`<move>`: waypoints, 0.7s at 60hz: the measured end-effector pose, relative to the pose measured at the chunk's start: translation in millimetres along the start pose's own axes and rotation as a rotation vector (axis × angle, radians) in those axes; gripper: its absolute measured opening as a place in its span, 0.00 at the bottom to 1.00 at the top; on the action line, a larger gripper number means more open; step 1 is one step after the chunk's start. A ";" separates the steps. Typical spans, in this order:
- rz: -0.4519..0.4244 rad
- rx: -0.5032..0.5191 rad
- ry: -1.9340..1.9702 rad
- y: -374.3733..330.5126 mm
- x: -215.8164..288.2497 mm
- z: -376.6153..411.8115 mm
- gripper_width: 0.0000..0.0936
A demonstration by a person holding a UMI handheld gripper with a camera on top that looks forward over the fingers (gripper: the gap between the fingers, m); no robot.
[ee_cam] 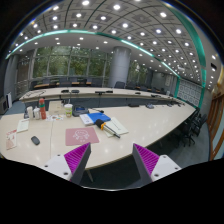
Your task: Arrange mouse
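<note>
Mouse: a small dark mouse (pixel 35 140) lies at the lower left of the frame, on the near left part of the table, well left of the left finger and apart from the other items.
Mouse contact: none; it rests on the tabletop alone.
Gripper: the gripper (pixel 112 160) is released; the two fingers stand spread with nothing between them, their magenta pads (pixel 146 158) facing inward at the bottom centre of the frame.
Gripper position: raised above the near table edge, aimed across the room and not at the mouse; judged to be a survey or approach pose.
Pink sheet: a flat pink sheet (pixel 81 135) lies just ahead of the left finger, centre-left of the frame; possibly the intended resting place for the mouse, but this cannot be confirmed.
Blue item: a blue book-like object (pixel 93 119) sits beyond the pink sheet, beside white papers (pixel 115 127).
Containers: a bottle with a red cap (pixel 41 108) and small upright objects stand at the left middle of the frame; contents cannot be determined.
Table: a long pale table (pixel 150 125) carries all items; a second table lies beyond.
Task status: judged not yet begun; the next move calls for swinging left and down toward the mouse.
</note>
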State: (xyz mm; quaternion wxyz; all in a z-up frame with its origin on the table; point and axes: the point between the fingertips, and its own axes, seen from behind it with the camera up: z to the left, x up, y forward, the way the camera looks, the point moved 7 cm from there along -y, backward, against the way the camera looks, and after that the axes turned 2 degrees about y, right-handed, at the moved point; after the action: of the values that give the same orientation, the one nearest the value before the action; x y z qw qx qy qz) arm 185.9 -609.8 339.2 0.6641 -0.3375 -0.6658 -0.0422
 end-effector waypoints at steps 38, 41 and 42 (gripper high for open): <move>0.214 0.332 -0.096 75.3 -175.5 258.5 0.92; 0.216 0.367 -0.091 84.0 -175.0 298.0 0.92; 0.213 0.379 -0.089 89.2 -177.7 310.4 0.92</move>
State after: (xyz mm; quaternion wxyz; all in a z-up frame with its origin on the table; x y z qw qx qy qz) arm -54.2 -454.5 106.4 0.6863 -0.2765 -0.6511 0.1691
